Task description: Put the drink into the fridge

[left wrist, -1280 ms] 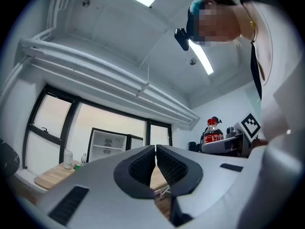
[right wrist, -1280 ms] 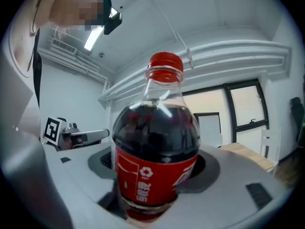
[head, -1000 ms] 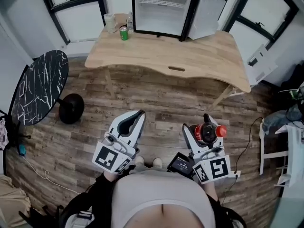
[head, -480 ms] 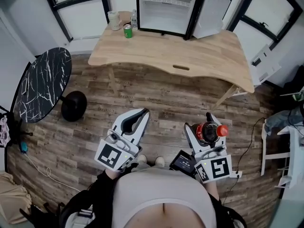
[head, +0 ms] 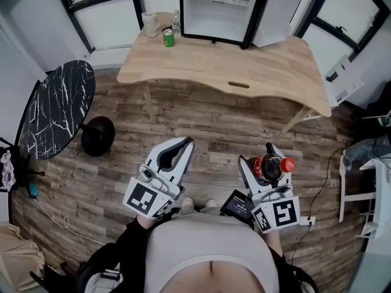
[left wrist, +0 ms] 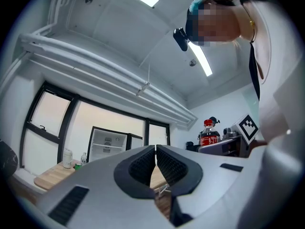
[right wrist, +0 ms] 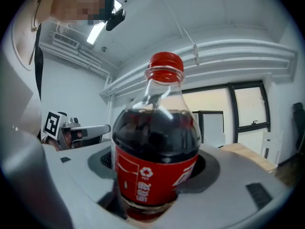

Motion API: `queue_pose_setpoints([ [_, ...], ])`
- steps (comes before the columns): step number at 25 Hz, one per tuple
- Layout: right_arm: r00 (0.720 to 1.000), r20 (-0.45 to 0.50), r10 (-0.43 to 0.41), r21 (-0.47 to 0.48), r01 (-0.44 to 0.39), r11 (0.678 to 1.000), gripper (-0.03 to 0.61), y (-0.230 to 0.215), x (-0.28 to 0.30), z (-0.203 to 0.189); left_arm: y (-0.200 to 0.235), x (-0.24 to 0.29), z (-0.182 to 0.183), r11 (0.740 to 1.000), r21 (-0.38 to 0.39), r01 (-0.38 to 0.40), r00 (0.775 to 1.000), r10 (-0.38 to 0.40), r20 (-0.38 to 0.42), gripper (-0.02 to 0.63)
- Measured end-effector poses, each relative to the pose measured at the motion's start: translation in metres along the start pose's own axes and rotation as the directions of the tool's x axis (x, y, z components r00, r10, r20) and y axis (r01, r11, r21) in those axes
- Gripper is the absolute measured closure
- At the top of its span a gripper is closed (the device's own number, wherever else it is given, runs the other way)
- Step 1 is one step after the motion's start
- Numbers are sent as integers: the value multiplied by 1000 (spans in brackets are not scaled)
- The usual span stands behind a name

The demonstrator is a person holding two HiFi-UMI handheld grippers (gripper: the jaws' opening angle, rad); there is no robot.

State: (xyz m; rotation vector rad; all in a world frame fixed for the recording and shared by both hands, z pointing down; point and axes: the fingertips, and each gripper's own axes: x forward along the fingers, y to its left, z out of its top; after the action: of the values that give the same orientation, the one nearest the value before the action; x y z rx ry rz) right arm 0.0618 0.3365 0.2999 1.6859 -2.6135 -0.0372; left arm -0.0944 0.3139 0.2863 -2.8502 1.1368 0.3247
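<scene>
- The right gripper [head: 261,163] pinches the upright, red-capped plastic cola bottle [right wrist: 155,151] between its fingers.
- The left gripper [head: 177,149] is empty, its fingers pressed together.
- The open white fridge [head: 214,8] stands well ahead on the wooden surface [head: 244,66].

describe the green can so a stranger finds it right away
Find the wooden table with the open mini fridge at its back. Left of the fridge stand three small items; the can is the only green one, in front of the pale cup and clear bottle.
</scene>
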Motion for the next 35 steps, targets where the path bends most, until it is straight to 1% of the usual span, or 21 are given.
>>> queue_pose_setpoints([
  [5,1000,-5,-31,4,31,1000,241,8,3,-7,7,-9,-4,1000,6,23,1000,-23,-20,598],
  [11,998,-15,-54,17,54,998,241,10,6,-10,14,-8,-10,999,-14,42,999,-42,-24,598],
  [18,998,-20,-64,19,64,998,241,-16,29,-18,28,20,-19,999,-17,40,999,-40,-24,598],
  [24,999,-24,-47,5,47,999,241,-53,76,-24,59,66,-29,1000,-2,18,1000,-18,-17,598],
  [28,999,-21,-24,-6,24,1000,241,-85,116,-23,83,110,-36,1000,7,13,1000,-13,-2,598],
  [32,1000,-21,-10,-10,10,1000,241,-121,151,-18,103,156,-44,1000,-2,6,1000,-6,-5,598],
  [35,1000,-21,-3,-19,2,1000,241,-145,175,-16,114,185,-46,1000,7,1,1000,-1,-1,598],
])
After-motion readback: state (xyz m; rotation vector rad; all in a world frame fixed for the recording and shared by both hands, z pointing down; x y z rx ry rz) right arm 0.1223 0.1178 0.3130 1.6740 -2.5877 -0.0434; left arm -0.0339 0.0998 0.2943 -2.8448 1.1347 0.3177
